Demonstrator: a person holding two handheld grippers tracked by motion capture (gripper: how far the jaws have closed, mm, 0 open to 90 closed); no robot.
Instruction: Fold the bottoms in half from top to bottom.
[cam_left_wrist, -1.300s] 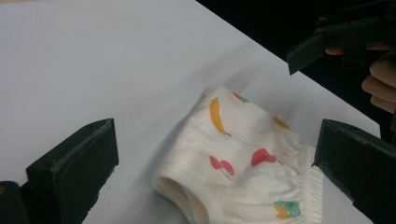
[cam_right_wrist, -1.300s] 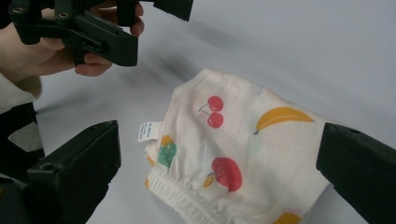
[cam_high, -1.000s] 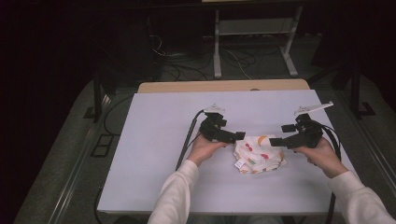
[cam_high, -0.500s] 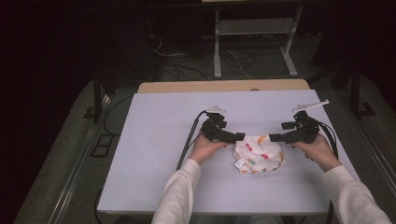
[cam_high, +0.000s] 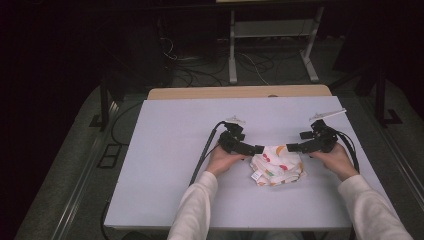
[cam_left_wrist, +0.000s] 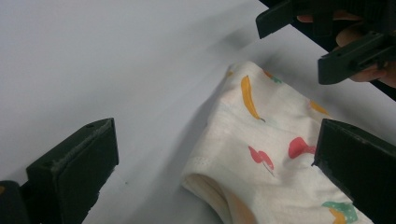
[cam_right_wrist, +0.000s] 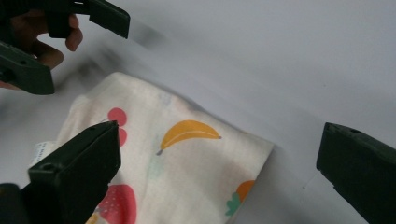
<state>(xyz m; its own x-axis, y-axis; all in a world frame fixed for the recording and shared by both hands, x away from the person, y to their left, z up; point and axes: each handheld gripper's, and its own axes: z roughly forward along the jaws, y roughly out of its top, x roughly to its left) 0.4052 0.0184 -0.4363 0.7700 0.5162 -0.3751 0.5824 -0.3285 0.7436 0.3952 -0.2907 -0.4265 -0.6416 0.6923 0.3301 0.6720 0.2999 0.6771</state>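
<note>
A small folded white cloth with a fruit print lies on the pale table, right of centre. My left gripper hovers at the cloth's far left corner and my right gripper at its far right corner, tips facing each other. In the left gripper view the jaws stand wide apart around the cloth's folded edge, with the right gripper beyond. The right gripper view has its open jaws straddling the cloth's corner, and the left gripper is at top left. Neither grips the cloth.
A wooden strip runs along the table's far edge. A black cable trails from the left gripper toward the near edge. Broad bare table lies to the left and behind the cloth. Beyond the table are a dark floor and a metal stand.
The right gripper has shifted slightly left and farther up the table, closing on the left one. The left gripper has barely moved. The cloth stays in place.
</note>
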